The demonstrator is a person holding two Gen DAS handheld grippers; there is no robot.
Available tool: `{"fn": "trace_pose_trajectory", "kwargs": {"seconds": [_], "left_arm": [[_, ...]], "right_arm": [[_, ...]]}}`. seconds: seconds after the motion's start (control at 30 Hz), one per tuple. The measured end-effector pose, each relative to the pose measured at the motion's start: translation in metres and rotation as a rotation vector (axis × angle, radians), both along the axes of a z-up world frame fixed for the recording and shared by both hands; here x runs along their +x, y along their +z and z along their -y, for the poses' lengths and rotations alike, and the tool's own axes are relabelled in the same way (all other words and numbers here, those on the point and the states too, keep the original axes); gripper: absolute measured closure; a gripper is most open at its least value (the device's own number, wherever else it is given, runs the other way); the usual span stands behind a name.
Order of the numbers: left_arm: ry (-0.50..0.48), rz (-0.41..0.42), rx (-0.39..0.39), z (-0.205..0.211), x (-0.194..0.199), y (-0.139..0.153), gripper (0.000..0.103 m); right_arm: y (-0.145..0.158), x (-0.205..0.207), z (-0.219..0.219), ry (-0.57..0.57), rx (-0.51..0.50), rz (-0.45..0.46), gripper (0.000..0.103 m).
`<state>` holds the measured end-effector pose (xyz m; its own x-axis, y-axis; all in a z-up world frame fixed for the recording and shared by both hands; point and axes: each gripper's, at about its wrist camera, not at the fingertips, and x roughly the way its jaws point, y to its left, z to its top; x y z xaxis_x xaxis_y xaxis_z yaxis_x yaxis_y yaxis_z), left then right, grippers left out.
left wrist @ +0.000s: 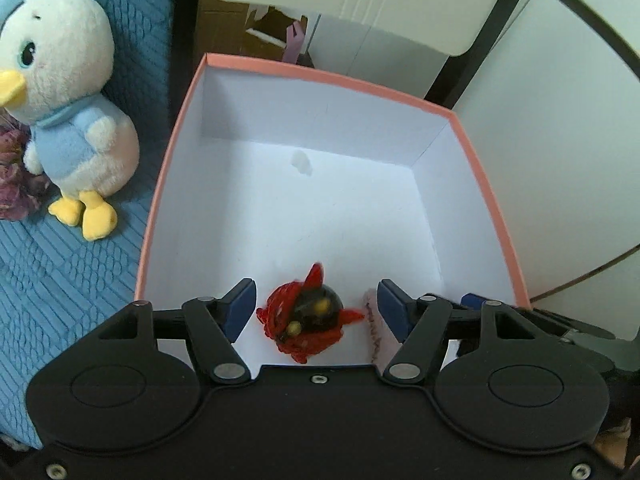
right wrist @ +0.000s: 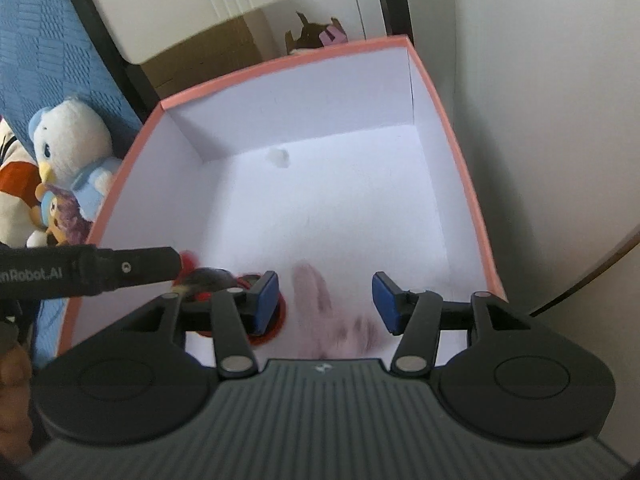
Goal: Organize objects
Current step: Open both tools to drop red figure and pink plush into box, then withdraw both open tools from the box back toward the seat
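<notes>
A pink-rimmed white box [left wrist: 168,168] stands open on the blue bed cover. My left gripper [left wrist: 316,308] is open over the box's near edge, and a red and black plush toy [left wrist: 310,316] lies between its fingers, free of both pads. A pale pink plush [left wrist: 374,320] lies beside it on the right. In the right wrist view my right gripper [right wrist: 325,302] is open above the same box [right wrist: 476,208], with the blurred pink plush [right wrist: 320,300] below it. The red and black toy [right wrist: 212,280] shows at the left, partly hidden by the left gripper's arm [right wrist: 88,270].
A white and blue penguin plush [left wrist: 68,108] stands on the blue cover [left wrist: 60,280] left of the box. More plush toys [right wrist: 60,224] lie beside it. A small white scrap [left wrist: 301,162] sits at the back of the box. Cardboard boxes [right wrist: 208,56] and a wall [right wrist: 540,120] lie beyond.
</notes>
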<state>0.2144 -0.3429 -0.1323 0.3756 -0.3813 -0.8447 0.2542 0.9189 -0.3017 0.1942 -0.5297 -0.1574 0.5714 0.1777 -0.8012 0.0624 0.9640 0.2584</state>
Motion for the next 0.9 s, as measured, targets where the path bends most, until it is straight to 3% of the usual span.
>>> {"fn": "trace_pose_trajectory", "kwargs": {"seconds": [0.47, 0.9], "left_arm": [[0.005, 0.191, -0.086, -0.056, -0.038, 0.087, 0.038], [0.023, 0.342, -0.146, -0.129, -0.075, 0.153, 0.038]], "right_arm": [[0.095, -0.051, -0.04, 0.007, 0.009, 0.2, 0.048], [0.143, -0.087, -0.096, 0.032, -0.01, 0.304, 0.048]]}}
